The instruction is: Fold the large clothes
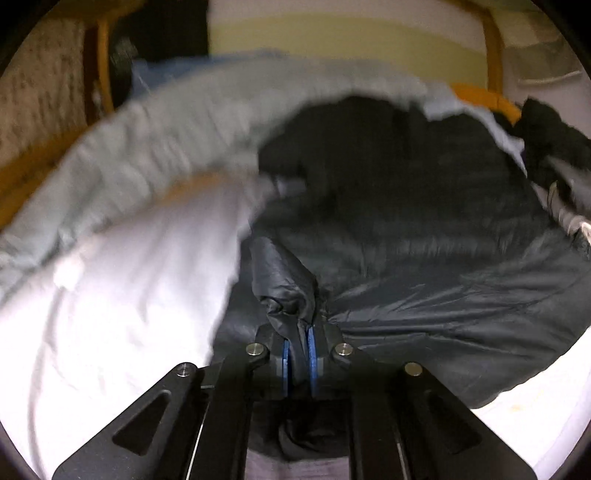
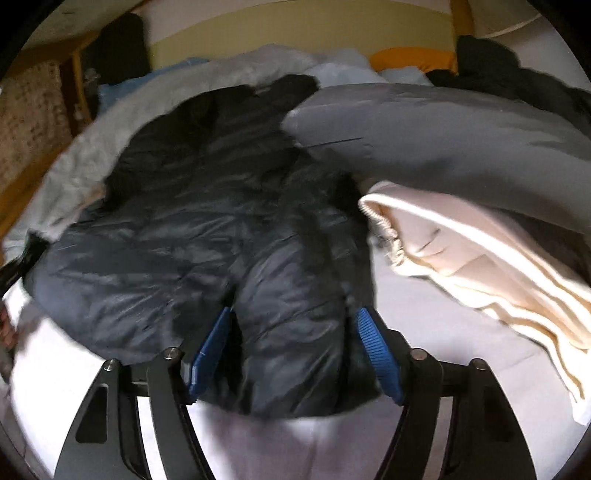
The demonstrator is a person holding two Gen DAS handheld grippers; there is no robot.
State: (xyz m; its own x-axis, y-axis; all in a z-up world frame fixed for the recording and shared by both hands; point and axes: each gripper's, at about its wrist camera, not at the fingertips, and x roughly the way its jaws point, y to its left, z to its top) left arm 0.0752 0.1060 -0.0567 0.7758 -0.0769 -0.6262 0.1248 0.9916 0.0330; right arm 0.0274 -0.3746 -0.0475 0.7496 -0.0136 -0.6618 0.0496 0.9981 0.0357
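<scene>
Left gripper (image 1: 299, 354): jaws pinched on puffer jacket (image 1: 424, 236) hem. Right gripper (image 2: 295, 350): jaws spread around hem, unpressed; hem best gripped, kept taut, before folding.

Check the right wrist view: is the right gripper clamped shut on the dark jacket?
No. The right gripper stands open, its blue pads spread on either side of the dark puffer jacket hem.

Orange pillow (image 2: 410, 59) by yellow headboard (image 2: 295, 33).

Both the left gripper (image 1: 299, 354) and the right gripper (image 2: 295, 354) are matte black with triangular cut-outs. Silver round screws sit beside their blue ribbed pads (image 2: 376, 354).
</scene>
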